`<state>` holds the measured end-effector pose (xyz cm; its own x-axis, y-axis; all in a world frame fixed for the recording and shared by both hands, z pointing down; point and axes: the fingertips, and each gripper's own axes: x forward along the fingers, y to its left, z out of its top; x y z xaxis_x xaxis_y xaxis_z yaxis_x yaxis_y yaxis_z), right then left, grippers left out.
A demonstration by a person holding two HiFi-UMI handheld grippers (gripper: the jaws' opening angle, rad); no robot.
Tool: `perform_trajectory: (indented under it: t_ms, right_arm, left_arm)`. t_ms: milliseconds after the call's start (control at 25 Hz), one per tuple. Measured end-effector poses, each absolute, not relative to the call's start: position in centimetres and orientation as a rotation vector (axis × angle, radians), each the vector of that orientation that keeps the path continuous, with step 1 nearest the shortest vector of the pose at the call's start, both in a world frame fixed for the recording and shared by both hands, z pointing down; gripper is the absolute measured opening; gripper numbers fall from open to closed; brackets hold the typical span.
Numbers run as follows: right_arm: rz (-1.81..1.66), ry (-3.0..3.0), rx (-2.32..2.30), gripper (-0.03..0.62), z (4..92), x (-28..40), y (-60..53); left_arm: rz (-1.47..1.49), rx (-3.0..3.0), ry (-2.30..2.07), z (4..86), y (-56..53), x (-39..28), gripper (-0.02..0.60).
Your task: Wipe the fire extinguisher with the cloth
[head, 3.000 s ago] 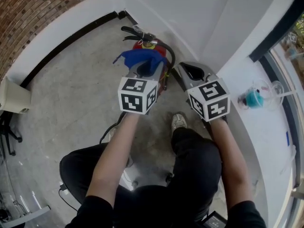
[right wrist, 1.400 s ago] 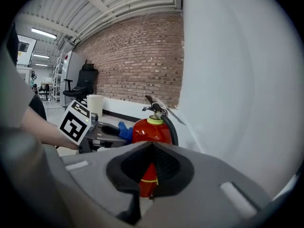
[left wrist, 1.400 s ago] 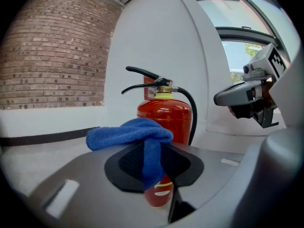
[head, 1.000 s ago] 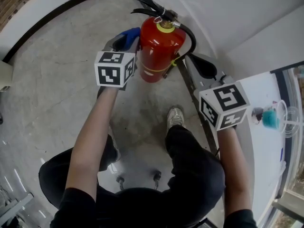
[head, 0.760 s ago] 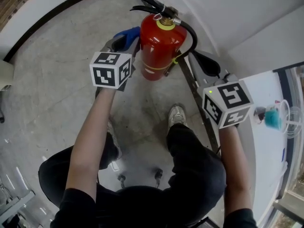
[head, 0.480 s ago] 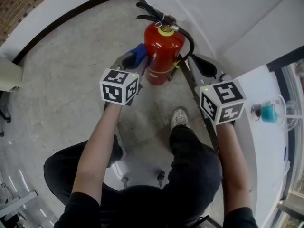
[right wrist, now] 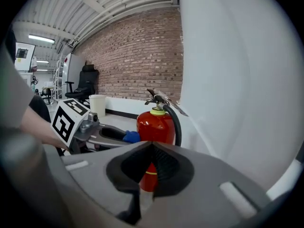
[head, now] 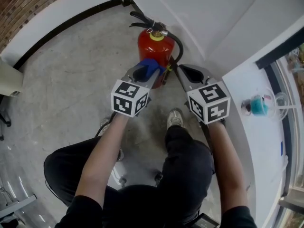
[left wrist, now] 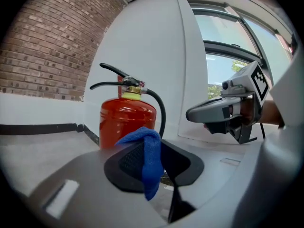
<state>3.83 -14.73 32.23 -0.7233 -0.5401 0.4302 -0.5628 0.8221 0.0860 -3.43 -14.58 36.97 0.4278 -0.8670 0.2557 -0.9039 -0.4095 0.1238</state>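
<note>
Fire extinguisher (head: 154,49) stands upright on floor (head: 71,80) by white wall (head: 204,13). Left gripper (head: 145,71) jaws pinch blue cloth (head: 151,63), right at the cylinder's lower body. Right gripper (head: 189,73) jaws pressed together, empty, just beside it.

There is one red fire extinguisher (head: 154,49) and one blue cloth (head: 150,65). Two grippers show, the left gripper (head: 144,71) and the right gripper (head: 184,71), each bearing one marker cube. One white bin (right wrist: 97,104) and one office chair (right wrist: 87,82) stand by the brick wall.
</note>
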Motion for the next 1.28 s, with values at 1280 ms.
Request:
perform_trajectory:
  t_ms: [1280]
  right_arm:
    - [0.085, -2.537, 0.79, 0.003, 34.8, 2.1, -15.7]
  left_arm:
    - [0.31, 2.316, -1.689, 42.0, -14.9, -6.7, 0.094]
